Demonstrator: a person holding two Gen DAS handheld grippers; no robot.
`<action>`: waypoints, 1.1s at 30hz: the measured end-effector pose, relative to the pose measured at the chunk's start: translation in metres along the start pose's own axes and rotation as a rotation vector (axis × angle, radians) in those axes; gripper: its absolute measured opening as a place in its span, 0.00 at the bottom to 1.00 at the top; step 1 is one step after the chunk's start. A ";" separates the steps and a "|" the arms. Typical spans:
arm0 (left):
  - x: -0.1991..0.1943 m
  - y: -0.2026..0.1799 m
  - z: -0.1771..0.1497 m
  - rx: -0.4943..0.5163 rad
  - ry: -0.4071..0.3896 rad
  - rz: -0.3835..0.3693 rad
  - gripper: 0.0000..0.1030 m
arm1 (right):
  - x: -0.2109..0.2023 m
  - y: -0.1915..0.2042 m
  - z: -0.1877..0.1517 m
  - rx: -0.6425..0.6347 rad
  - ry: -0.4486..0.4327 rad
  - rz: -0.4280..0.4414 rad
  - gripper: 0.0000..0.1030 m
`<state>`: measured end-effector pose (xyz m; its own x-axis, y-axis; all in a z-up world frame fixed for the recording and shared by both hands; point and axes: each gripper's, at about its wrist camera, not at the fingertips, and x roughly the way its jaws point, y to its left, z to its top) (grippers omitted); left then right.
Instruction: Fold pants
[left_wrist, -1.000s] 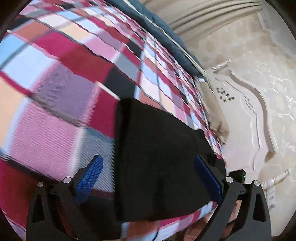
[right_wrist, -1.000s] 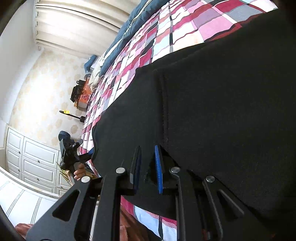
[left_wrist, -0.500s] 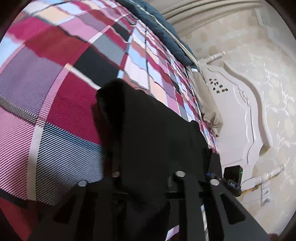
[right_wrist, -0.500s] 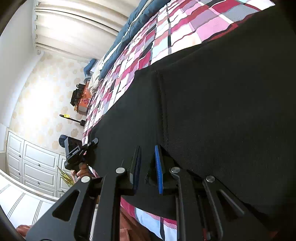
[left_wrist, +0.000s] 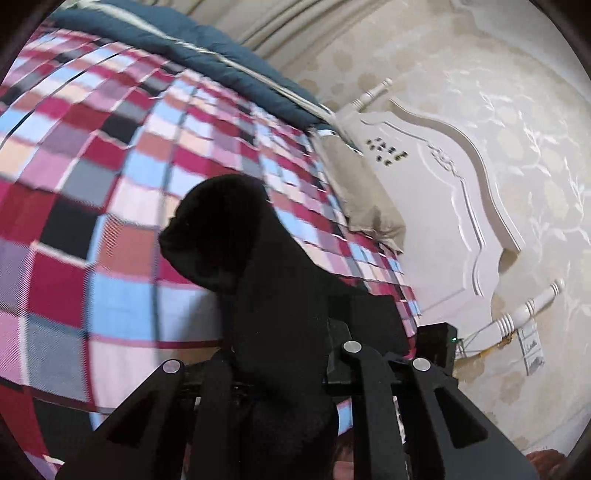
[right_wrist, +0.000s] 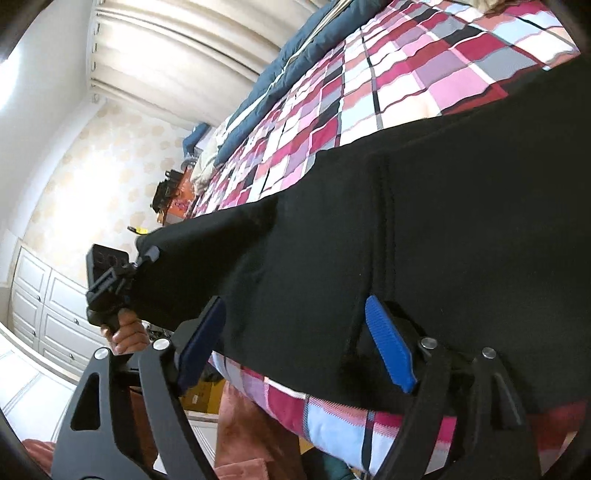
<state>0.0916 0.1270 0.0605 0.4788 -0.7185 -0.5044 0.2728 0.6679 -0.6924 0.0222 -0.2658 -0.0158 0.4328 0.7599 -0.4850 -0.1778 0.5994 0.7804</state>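
Note:
Black pants (right_wrist: 424, 221) lie across the checked bedcover (right_wrist: 369, 85). My left gripper (left_wrist: 277, 354) is closing on one end of them, the jaws pressed tight on the cloth. That end of the pants (left_wrist: 255, 266) rises bunched above the bedcover (left_wrist: 110, 192). The right wrist view shows this left gripper (right_wrist: 110, 273) in a hand (right_wrist: 125, 332) at the pants' left end. My right gripper (right_wrist: 293, 306) is opening at the near edge. Its blue pads (right_wrist: 388, 350) stand wide apart, the cloth loose between them, and nothing is pinched.
A dark blue quilt (left_wrist: 184, 48) runs along the bed's far side. A beige pillow (left_wrist: 365, 206) and a white headboard (left_wrist: 461, 221) stand to the right. White cupboards (right_wrist: 37, 295), a cluttered nightstand (right_wrist: 173, 199) and curtains (right_wrist: 166, 48) are beyond the bed.
My left gripper went from wide open to shut on the pants' end and lifted it off the bed. My right gripper, shut on the near edge before, has opened and let go.

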 end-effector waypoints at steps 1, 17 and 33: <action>0.005 -0.011 0.001 0.012 0.006 -0.003 0.16 | -0.004 0.000 -0.001 0.005 -0.003 0.010 0.76; 0.151 -0.159 -0.004 0.215 0.211 -0.031 0.16 | -0.062 -0.006 -0.037 -0.013 -0.051 0.008 0.77; 0.283 -0.181 -0.062 0.309 0.281 0.245 0.22 | -0.116 -0.053 -0.052 0.084 -0.161 -0.093 0.80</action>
<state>0.1256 -0.2095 0.0110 0.3271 -0.5294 -0.7828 0.4358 0.8195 -0.3721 -0.0646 -0.3726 -0.0217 0.5813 0.6479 -0.4923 -0.0594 0.6371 0.7685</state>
